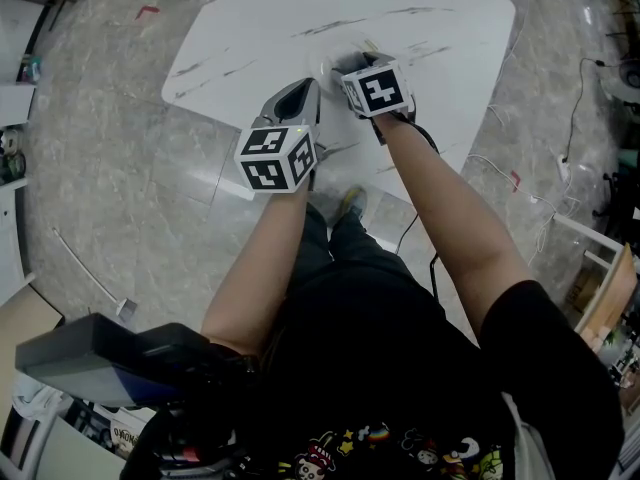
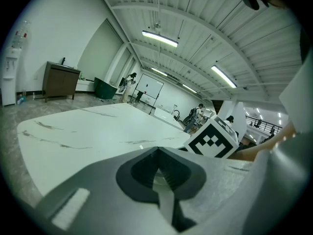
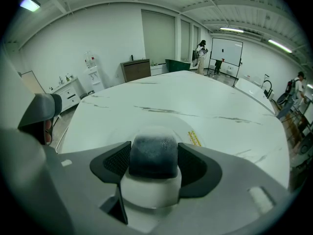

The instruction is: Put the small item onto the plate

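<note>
- Head view: the white marble table lies at the far end, past the person's forearms, with grey floor all round it
- The left gripper is over the near edge of the table, its marker cube nearer to me
- The right gripper is just right of it and a little farther in, reaching over a pale round plate that I can only faintly make out against the tabletop
- Left gripper view: I see the claw closed on itself, its dark pads meeting with nothing between them
- It looks low across the table; the right gripper's marker cube shows just to the right
- A dark cabinet stands against the far left wall and a whiteboard farther back
- Right gripper view: the claw is clamped on the small item, a rounded piece with a dark frosted top and a white lower part, one black pad touching each side
- The item sits over the near part of the white plate; I cannot tell whether it touches the plate
- A yellow label lies just right of the item
- The marble table runs far and right behind it
</note>
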The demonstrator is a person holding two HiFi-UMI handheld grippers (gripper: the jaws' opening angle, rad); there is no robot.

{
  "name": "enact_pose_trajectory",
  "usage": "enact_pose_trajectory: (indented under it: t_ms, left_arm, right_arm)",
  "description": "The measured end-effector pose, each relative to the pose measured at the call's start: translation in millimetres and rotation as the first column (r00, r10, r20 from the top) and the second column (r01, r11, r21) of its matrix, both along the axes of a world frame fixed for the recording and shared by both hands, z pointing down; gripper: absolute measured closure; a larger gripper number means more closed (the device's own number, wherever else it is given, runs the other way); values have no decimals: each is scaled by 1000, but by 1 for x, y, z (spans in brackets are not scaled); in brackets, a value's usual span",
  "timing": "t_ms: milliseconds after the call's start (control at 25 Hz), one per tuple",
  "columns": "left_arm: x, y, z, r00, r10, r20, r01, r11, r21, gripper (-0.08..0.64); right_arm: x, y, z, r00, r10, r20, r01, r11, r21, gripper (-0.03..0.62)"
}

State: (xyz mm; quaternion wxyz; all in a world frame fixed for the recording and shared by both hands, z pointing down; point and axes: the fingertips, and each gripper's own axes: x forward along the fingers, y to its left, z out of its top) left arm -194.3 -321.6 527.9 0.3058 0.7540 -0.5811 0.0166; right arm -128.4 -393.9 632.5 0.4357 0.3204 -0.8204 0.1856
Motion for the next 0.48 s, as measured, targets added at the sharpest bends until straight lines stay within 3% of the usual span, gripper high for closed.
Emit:
enact_pose_trajectory:
  t_ms: [480]
  left_arm:
    - [1, -1, 3, 1000, -3, -4, 3, 1000, -11, 558]
  right_arm:
    - [-1, -2, 2, 1000, 14, 22, -14, 1000, 1, 262]
